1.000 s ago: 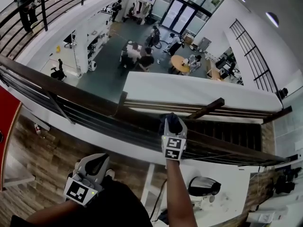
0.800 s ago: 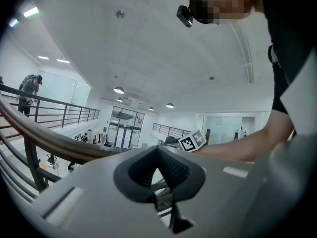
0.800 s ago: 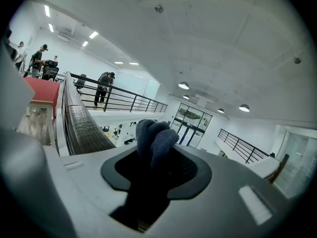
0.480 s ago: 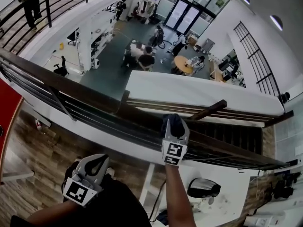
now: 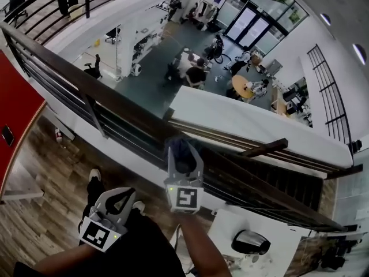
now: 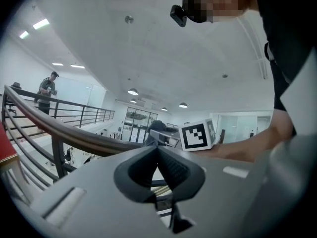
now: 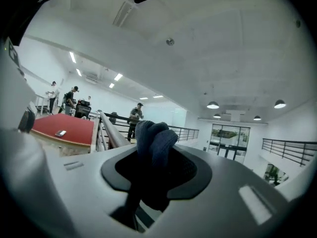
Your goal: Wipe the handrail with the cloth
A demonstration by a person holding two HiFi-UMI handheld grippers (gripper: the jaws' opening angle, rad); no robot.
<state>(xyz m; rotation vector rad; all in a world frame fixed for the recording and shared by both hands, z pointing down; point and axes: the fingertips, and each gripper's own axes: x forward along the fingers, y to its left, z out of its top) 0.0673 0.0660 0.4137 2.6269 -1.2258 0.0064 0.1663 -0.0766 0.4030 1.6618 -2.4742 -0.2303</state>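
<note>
A dark wooden handrail point(image 5: 86, 79) runs diagonally across the head view, from upper left to lower right. My right gripper point(image 5: 182, 154) rests on top of it, shut on a bunched dark blue cloth point(image 5: 183, 149). In the right gripper view the cloth point(image 7: 152, 142) bulges out between the jaws and the handrail point(image 7: 110, 129) leads away to the left. My left gripper point(image 5: 118, 201) hangs low beside my body, short of the rail, with its jaws closed and nothing in them point(image 6: 157, 150). The handrail point(image 6: 59, 128) crosses that view too.
Beyond the rail is a drop to a lower floor with people around tables point(image 5: 196, 68). A red table point(image 5: 14, 114) stands at the left on the wood floor. A white counter with a kettle point(image 5: 249, 242) sits at lower right. A person point(image 7: 133, 117) stands by the far railing.
My right gripper has slid left along the handrail with the cloth, and the head view has swung that way. The left gripper has stayed where it was.
</note>
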